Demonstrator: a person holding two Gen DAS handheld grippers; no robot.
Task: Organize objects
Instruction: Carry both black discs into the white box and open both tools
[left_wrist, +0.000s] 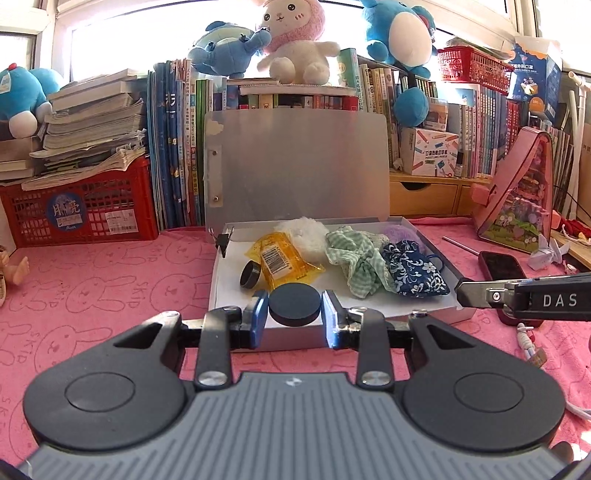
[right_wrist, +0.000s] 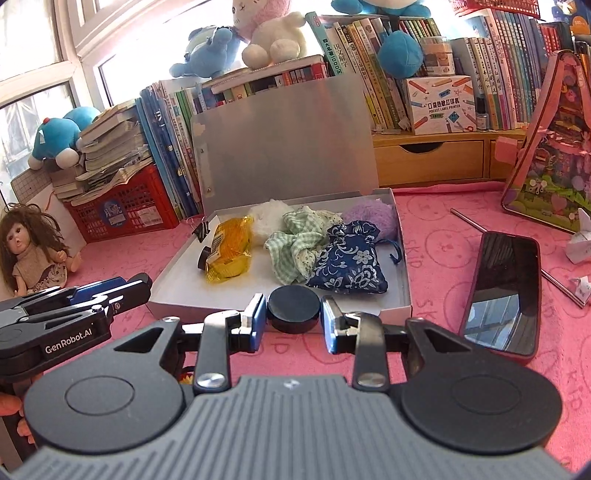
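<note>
gripping a black lid (left_wrist: 294, 307) in left jaws, black jar (right_wrist: 293, 309) in right, "genrobot.ai" marking

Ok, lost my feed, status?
Left hand-held gripper shut on black disc. Right hand-held gripper shut on black jar. Open box ahead, nothing blocking.

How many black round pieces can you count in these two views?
3: a black disc in the left claw, a black pot in the right claw, and a black ring in the open box beside the yellow packet. Others may hide under cloths.
</note>
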